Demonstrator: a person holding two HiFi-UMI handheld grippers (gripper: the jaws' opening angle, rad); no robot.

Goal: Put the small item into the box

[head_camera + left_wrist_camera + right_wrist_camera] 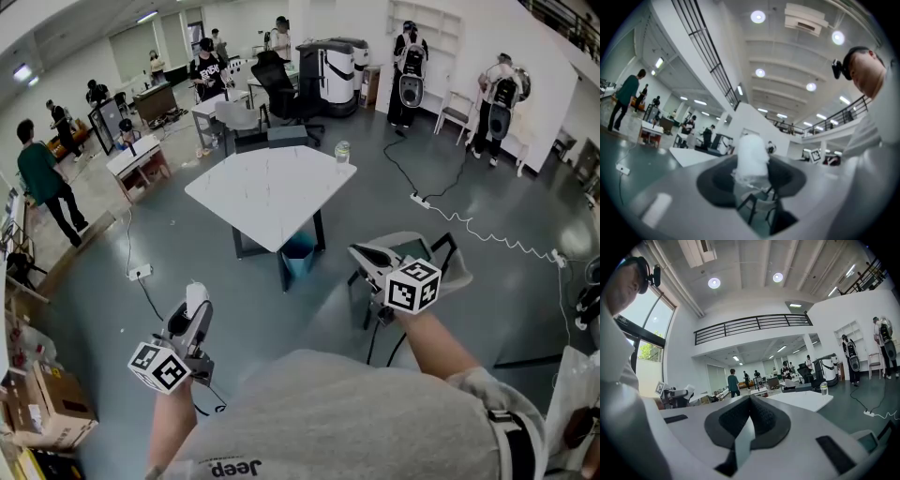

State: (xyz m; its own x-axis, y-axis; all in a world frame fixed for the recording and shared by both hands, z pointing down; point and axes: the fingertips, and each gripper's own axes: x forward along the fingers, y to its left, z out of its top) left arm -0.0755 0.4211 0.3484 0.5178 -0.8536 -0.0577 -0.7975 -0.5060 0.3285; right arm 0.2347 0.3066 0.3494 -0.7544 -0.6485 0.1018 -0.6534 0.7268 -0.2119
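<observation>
A small white item (196,294) sits pinched between the jaws of my left gripper (195,309), low on the left of the head view. In the left gripper view the same white item (751,154) stands up between the dark pads, and my left gripper (751,174) is shut on it. My right gripper (364,253) is held out level at mid right. In its own view my right gripper (750,417) has its pads together with nothing between them. Open cardboard boxes (49,405) lie on the floor at the lower left.
A white table (272,192) stands ahead with a clear bottle (342,151) at its far corner and a blue bin (300,253) beneath. A grey chair (427,255) is under my right gripper. A cable and power strip (420,200) cross the floor. Several people stand around the hall.
</observation>
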